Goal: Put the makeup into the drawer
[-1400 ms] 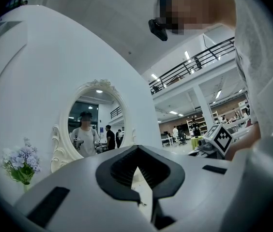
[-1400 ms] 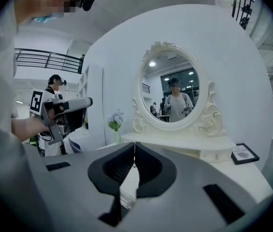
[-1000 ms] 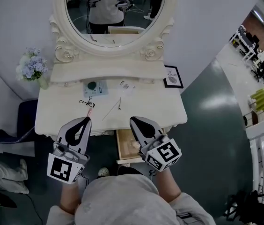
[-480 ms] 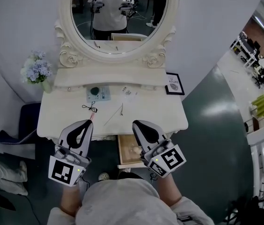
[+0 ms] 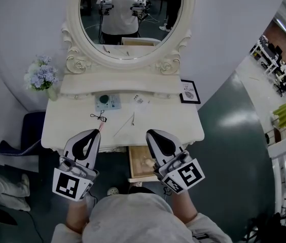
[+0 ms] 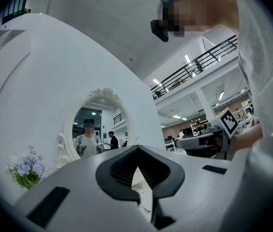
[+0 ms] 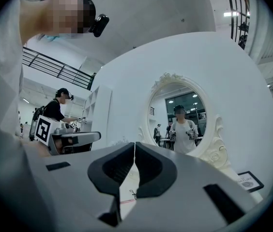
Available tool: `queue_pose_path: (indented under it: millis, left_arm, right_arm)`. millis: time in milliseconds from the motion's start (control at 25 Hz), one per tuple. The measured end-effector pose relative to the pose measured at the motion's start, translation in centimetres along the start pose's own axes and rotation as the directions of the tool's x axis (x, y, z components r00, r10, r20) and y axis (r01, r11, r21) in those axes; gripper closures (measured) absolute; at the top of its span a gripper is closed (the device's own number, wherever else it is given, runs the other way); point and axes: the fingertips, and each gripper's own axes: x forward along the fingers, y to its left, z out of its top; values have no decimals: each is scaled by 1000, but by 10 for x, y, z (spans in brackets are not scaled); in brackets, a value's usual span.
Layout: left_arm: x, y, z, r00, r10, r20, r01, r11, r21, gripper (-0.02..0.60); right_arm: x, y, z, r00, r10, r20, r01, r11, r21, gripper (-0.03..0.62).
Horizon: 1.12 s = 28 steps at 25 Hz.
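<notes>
Grippers, two of them, hover at the front edge of the dressing table (image 5: 168, 120). The left gripper (image 5: 95, 131) is clenched tip to tip on nothing, and the right gripper (image 5: 149, 132) is likewise pinched closed and empty. We count one drawer (image 5: 133, 162) open under the table's front, something pale inside. Up on the table top: one teal makeup compact (image 5: 104, 101), one thin stick (image 5: 124, 124), one small white packet (image 5: 140, 99), one black cord loop (image 5: 98, 117), one pink piece (image 5: 101, 127). One flower bunch (image 5: 41, 76) at the table's left end, one framed card (image 5: 187, 91) at its right, one oval mirror (image 5: 128, 14) behind.
</notes>
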Motion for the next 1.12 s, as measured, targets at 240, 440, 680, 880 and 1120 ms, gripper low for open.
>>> queue_pose_path:
  millis: [240,440,680,880,1120]
  left_arm:
    - [-5,2,3,1000,4,3,-4,1000,2,571]
    - [-10,2,-3,1000,-3,-20,3,1000,1,571]
    - [-13,6,3,1000,7,12,-7,1000,-5,571]
    - [-18,4,-2,1000,-1,-10,1,1000,-6,571]
    - [-21,6,2,1000,1,2,-1,1000,-10,571]
  right_arm:
    - [-2,5,8,1000,2,19,-2,1000,-16,571]
    - [0,10,10,1000,8,24,-8,1000,-10,571]
    - [2,14,11,999,13,32,-12,1000,-4,572]
    - [1,17,11,999,10,40,-10,1000,3,572]
    - [0,20,12,999,7,44,-8,1000,13,571]
